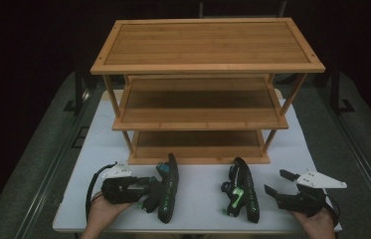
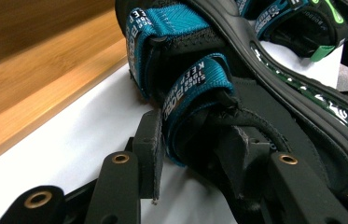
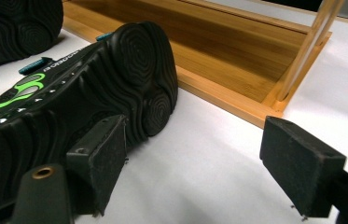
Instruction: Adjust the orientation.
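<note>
High view: a three-tier wooden shelf (image 1: 200, 89) stands on a white table (image 1: 198, 199). Two black sandals lie on their sides in front of it, at 6 o'clock from its bottom board. The blue-strapped sandal (image 1: 167, 186) is to the left, the green-strapped sandal (image 1: 241, 194) to the right, well apart.

The left gripper (image 1: 145, 191) meets the blue-strapped sandal from 9 o'clock. The right gripper (image 1: 278, 183) sits at 3 o'clock of the green-strapped sandal, near it.

Left gripper view adds what the high view hides: one pad (image 2: 149, 149) lies against the outside of a blue strap (image 2: 195, 88), the other jaw is pushed inside the sandal by the heel strap. The jaws are clamped on that strapped part, partly closed.

Right gripper view shows the ribbed sole of the green-strapped sandal. The left pad (image 3: 101, 158) is just beside the sole; contact cannot be judged. The right pad (image 3: 302, 170) is over bare table. The jaws stand wide apart, gripping nothing.
</note>
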Motion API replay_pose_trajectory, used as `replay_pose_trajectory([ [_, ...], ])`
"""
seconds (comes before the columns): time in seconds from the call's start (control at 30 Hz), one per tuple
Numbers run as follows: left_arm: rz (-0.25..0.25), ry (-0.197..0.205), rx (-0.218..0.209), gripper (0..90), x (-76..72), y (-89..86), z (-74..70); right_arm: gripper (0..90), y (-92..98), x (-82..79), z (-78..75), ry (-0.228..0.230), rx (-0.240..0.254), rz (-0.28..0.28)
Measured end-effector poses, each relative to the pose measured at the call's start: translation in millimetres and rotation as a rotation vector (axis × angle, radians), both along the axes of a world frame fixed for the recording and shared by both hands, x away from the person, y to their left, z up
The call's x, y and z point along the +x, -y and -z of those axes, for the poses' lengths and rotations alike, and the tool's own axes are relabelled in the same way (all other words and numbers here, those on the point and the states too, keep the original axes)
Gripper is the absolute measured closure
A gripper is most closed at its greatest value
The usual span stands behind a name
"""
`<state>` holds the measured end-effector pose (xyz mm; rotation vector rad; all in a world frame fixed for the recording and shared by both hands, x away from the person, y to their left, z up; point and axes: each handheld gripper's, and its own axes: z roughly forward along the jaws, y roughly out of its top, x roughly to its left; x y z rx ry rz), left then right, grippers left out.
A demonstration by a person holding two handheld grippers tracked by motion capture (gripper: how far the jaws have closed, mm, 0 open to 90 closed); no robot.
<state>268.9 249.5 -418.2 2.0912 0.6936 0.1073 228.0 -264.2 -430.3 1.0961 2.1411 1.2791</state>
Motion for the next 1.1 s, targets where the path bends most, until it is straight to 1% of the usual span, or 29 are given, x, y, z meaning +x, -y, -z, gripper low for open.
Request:
replay_pose_trajectory([
  [0.1, 0.007, 0.009, -0.008, 62.1, 0.3, 1.7, -2.3, 21.9, -1.8, -0.8, -0.8, 0.005, -0.009, -0.005],
  [0.27, 0.019, 0.03, -0.006, 63.6, 0.5, 7.2, -6.8, 21.9, -1.8, -1.1, -1.3, 0.011, -0.011, -0.006],
  [0.43, 0.032, 0.039, -0.014, 62.1, 1.4, 13.6, -9.6, 21.9, -0.3, -1.4, -1.6, 0.012, -0.005, -0.003],
  [0.47, 0.039, 0.035, -0.016, 62.1, 2.3, 16.8, -9.6, 21.9, -0.3, -1.4, -1.6, 0.012, -0.005, -0.003],
  [0.5, 0.05, 0.033, 0.006, 59.0, 3.6, 21.4, -9.0, 21.9, -0.2, -1.6, -1.9, 0.016, -0.006, -0.003],
  [0.53, 0.053, 0.037, 0.017, 59.0, 4.1, 23.9, -8.4, 21.9, -0.2, -1.6, -1.9, 0.017, -0.006, -0.004],
  [0.57, 0.053, 0.035, 0.016, 59.0, 5.0, 25.7, -7.6, 21.9, -0.1, -1.5, -2.0, 0.017, -0.006, -0.003],
  [0.6, 0.052, 0.023, 0.009, 59.0, 5.7, 27.1, -6.6, 21.9, 0.0, -1.6, -2.0, 0.017, -0.005, -0.003],
  [0.7, 0.058, 0.021, -0.003, 59.0, 6.7, 29.2, -5.4, 21.9, 0.2, -1.8, -2.3, 0.018, -0.003, -0.002],
  [0.73, 0.069, 0.011, -0.013, 59.3, 7.4, 31.5, -5.0, 21.9, 0.6, -1.9, -2.3, 0.019, -0.003, -0.003],
  [0.83, 0.065, 0.015, -0.01, 60.7, 7.8, 34.2, -5.6, 21.9, 1.1, -1.5, -2.0, 0.019, -0.003, -0.004],
  [0.87, 0.058, 0.012, -0.005, 61.3, 9.0, 37.6, -5.0, 21.9, 1.1, -1.4, -2.0, 0.019, -0.003, -0.005],
  [0.9, 0.062, 0.009, -0.009, 61.2, 9.6, 39.5, -4.0, 21.9, 1.1, -1.4, -2.0, 0.018, -0.003, -0.006],
  [1.03, 0.061, 0.0, -0.022, 57.1, 10.2, 43.8, -2.3, 22.0, 1.2, -1.9, -2.2, 0.019, -0.003, -0.006],
  [1.07, 0.057, -0.005, -0.034, 57.1, 10.3, 44.6, -2.4, 21.9, 1.5, -1.9, -2.2, 0.02, -0.002, -0.007],
  [1.1, 0.052, -0.014, -0.037, 54.0, 10.8, 45.7, -2.5, 21.9, 1.9, -1.5, -1.9, 0.02, -0.001, -0.007],
])
